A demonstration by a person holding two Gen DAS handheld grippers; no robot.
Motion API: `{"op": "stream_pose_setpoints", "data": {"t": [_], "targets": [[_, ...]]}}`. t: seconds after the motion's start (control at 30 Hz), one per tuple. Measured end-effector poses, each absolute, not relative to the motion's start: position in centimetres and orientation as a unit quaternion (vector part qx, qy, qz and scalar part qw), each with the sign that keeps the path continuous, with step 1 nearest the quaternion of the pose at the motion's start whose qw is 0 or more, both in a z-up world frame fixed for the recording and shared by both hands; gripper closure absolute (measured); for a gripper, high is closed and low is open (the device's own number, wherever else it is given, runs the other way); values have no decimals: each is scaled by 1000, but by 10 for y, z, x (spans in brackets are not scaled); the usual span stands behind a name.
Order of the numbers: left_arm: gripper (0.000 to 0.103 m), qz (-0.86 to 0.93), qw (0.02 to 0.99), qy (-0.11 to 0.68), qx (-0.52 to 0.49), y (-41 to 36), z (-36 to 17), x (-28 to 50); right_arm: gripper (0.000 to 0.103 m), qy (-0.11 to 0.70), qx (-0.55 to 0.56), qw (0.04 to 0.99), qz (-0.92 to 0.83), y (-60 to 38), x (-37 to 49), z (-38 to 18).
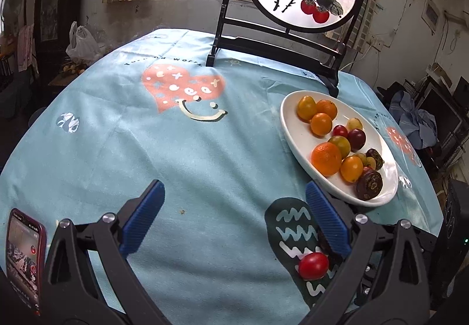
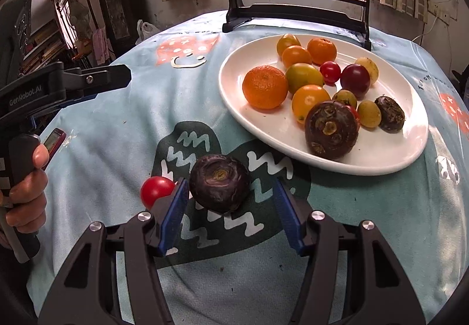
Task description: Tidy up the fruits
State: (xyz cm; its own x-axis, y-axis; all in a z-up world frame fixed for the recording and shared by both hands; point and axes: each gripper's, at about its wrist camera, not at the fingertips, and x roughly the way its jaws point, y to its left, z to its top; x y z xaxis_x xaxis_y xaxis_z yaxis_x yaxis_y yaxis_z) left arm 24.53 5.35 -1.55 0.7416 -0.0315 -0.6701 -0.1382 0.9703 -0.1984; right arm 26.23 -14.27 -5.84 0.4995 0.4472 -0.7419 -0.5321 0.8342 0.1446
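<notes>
Left wrist view: left claw [image 1: 234, 213] spread wide, empty, over blue tabletop [image 1: 146, 155] — red tomato [image 1: 313, 265] just beside its right finger.

Right wrist view: right claw [image 2: 230, 212] half open around dark water chestnut [image 2: 219, 183], left pad touching, right pad apart. White plate [image 2: 381, 155] of fruit beyond.

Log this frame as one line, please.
left gripper: open, empty | right gripper: open around water chestnut on tablecloth | cherry tomato: loose | plate: holds fruit
</notes>
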Motion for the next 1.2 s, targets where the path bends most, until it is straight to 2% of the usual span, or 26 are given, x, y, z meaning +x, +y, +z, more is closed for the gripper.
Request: {"op": "stream_pose_setpoints", "data": {"t": [0.3,0.43,0.53,0.73,0.93,1.07,1.2], "targets": [[4,29,927,354,-117,54,-13,244,57,426,-60,856,288,-130,268,-63],[4,26,927,356,-118,54,-13,244,59,424,-41,858,287,-137,268,-61],[4,-1,921,374,-113,47,-16,246,58,415,21,860,296,-159,269,-47],[6,-86,905,416,-35,-1,-31,242,58,378,89,880,272,-200,268,-22],[17,-127,889,438,36,-36,-48,231,58,381,89,885,253,-205,269,-25],[32,-132,883,450,31,-35,-54,231,58,382,82,885,253,-203,269,-26],[35,-129,882,452,26,-32,-55,232,58,386,83,884,251,-203,270,-27]]}}
